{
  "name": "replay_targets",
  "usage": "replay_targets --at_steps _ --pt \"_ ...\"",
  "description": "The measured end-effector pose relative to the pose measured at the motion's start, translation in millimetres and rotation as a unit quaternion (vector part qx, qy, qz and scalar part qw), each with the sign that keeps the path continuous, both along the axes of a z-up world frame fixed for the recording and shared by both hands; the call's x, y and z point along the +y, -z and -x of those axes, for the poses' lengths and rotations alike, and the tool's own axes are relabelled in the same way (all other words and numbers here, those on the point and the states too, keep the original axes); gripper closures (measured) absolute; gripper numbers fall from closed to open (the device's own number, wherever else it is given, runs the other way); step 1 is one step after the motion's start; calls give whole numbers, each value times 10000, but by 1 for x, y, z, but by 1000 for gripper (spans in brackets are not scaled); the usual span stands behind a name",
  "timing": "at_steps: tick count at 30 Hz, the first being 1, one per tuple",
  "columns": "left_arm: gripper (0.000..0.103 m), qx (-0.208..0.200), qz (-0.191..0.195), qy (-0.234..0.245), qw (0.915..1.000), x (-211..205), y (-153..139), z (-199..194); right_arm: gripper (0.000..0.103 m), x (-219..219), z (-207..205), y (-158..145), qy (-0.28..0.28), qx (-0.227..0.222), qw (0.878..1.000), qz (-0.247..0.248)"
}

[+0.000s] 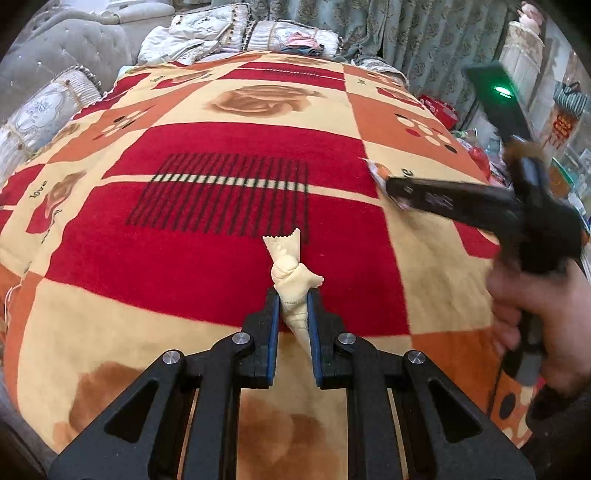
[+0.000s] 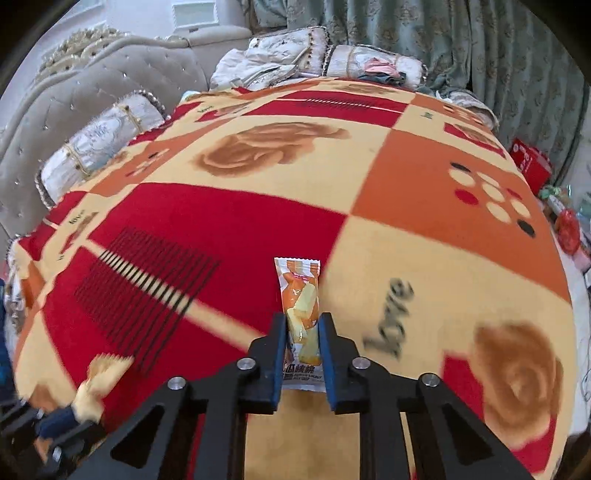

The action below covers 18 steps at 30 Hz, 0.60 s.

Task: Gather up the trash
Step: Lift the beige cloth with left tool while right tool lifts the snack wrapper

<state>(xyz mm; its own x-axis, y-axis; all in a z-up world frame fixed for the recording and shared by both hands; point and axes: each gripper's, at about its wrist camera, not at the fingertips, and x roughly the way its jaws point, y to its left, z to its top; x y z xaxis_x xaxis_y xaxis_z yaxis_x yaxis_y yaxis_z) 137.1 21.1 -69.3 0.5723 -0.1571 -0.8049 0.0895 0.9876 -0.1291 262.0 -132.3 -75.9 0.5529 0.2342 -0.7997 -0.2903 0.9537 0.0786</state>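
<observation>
My left gripper [image 1: 292, 295] is shut on a twisted cream wrapper [image 1: 290, 273] and holds it above the patterned blanket [image 1: 221, 155]. The wrapper's crimped end sticks out past the fingertips. My right gripper [image 2: 303, 321] is shut on an orange and white snack wrapper [image 2: 300, 295], held upright between the blue pads. In the left wrist view the right gripper [image 1: 391, 190] shows at the right, held by a hand [image 1: 546, 314], with the snack wrapper [image 1: 380, 173] at its tip. In the right wrist view the left gripper [image 2: 83, 404] with the cream wrapper [image 2: 99, 380] shows at the lower left.
The red, orange and cream blanket covers a bed. Pillows [image 1: 48, 110] and a grey tufted headboard [image 2: 92, 88] stand at the far left. Folded bedding [image 1: 207, 33] lies at the far end. Green curtains [image 2: 461, 44] hang behind. Red boxes and clutter [image 2: 532, 164] sit beyond the right edge.
</observation>
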Motion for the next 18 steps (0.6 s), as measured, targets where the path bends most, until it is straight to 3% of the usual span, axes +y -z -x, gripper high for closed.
replay_targets --at_steps 11,18 --pt "91 -28 -250 371 9990 -42 -12 41 89 -48 138 -22 205 -56 9988 -443" --pt "91 -201 -557 527 9969 -61 -17 68 89 -57 210 -28 585 -286 9973 -346"
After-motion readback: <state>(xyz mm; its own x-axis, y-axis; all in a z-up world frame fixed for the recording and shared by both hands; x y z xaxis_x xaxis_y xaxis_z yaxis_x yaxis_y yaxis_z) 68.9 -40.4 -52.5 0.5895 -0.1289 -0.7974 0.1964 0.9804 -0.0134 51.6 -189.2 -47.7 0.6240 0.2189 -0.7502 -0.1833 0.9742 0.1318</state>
